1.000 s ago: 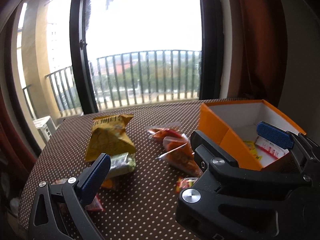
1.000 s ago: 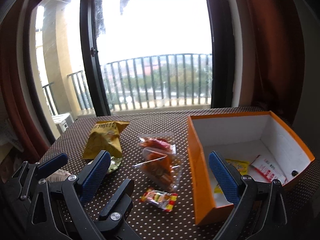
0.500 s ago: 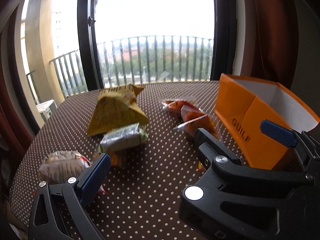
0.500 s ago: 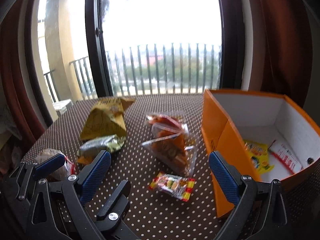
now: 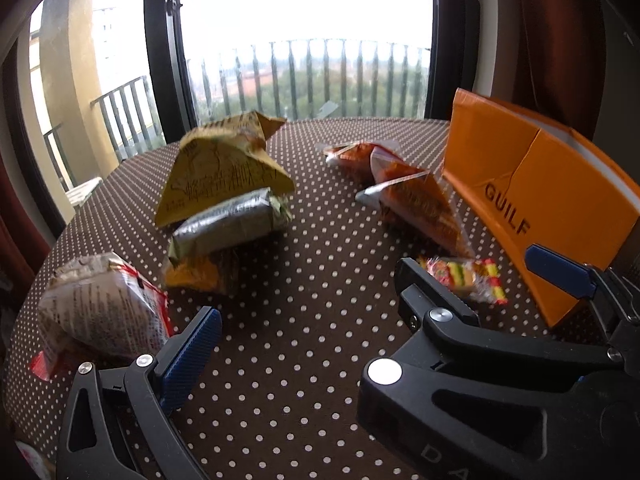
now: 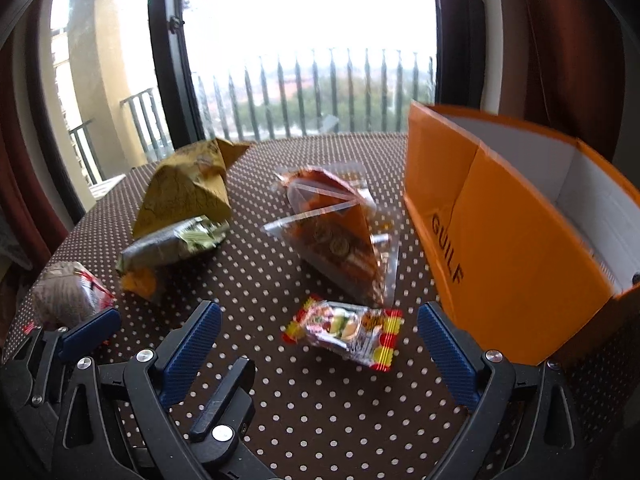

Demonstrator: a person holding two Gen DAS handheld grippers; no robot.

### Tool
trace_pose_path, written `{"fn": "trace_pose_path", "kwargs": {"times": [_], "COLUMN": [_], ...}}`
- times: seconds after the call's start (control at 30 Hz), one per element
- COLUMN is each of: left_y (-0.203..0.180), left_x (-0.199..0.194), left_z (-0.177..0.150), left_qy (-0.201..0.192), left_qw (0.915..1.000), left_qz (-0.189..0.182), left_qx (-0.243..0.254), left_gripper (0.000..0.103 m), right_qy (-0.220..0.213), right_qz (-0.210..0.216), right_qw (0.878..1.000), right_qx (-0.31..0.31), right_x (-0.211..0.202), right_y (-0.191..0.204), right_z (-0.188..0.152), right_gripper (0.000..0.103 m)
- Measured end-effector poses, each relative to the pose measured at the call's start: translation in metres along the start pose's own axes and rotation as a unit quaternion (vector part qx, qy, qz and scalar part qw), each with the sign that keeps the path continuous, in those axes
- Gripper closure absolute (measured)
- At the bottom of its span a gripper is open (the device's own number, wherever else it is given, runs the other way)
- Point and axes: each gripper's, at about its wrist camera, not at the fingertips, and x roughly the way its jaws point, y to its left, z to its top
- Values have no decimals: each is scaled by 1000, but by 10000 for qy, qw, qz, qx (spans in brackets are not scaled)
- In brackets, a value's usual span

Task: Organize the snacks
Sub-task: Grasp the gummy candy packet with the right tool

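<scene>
A: Both cameras sit much lower than a second ago; the orange box (image 6: 516, 248) now shows its near wall, and its floor, visible earlier with two packets on it, is hidden behind that wall.

B: So the claws have come down toward the table (image 6: 320, 412)?

A: That is the reading; the right claw (image 6: 320, 352) is spread wide and holds nothing, and the small candy packet (image 6: 348, 332) lies on the table between its blue pads, touched by neither.

B: And the left claw?

A: The left claw (image 5: 374, 308) is also wide open and empty; in its own view the right claw's black frame crosses in front of it, so the two are close together.

B: Which snacks remain outside the box?

A: Left and farther off lie the yellow bag (image 6: 184, 188) with a silver-green packet (image 6: 168, 246) against its near edge; the white-and-red packet (image 5: 100, 312) sits at the near left; the clear bags of red snacks (image 6: 336, 236) lie just beyond the candy packet, left of the box.

B: Then the sorting is mostly undone?

A: Judging by that, yes; the candy packet looks like the next pick, and the box stands just to its right, a short carry.
</scene>
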Motion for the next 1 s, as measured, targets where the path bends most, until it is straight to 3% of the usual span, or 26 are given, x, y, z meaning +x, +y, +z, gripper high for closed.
{"fn": "trace_pose_path", "kwargs": {"times": [0.27,0.4,0.57,0.67,0.7,0.73,0.8,1.0], "left_y": [5,8,14,15,15,15,14,11], "left_x": [24,27,32,30,30,30,29,20], "left_z": [-7,-7,-5,-5,-5,-5,-5,-7], "left_qy": [465,555,626,629,628,634,626,541], "left_qw": [9989,9984,9979,9979,9979,9979,9980,9985], "left_qz": [-41,-80,-104,-83,-72,-59,-40,5], "left_qx": [62,56,-84,-103,-109,-112,-113,-60], "left_gripper": [2,4,2,2,2,2,3,4], "right_qy": [127,310,429,485,493,495,516,531], "right_qz": [-368,-265,-263,-284,-279,-281,-296,-88], "right_qw": [9987,9973,9968,9968,9970,9972,9974,9980], "right_qx": [329,610,622,563,527,486,396,326], "right_x": [18,27,37,42,43,44,45,42], "right_y": [-1,-5,-2,0,1,1,0,1], "right_z": [-12,-15,-12,-8,-8,-7,-5,-7], "right_gripper": [14,24,27,36,42,56,71,80]}}
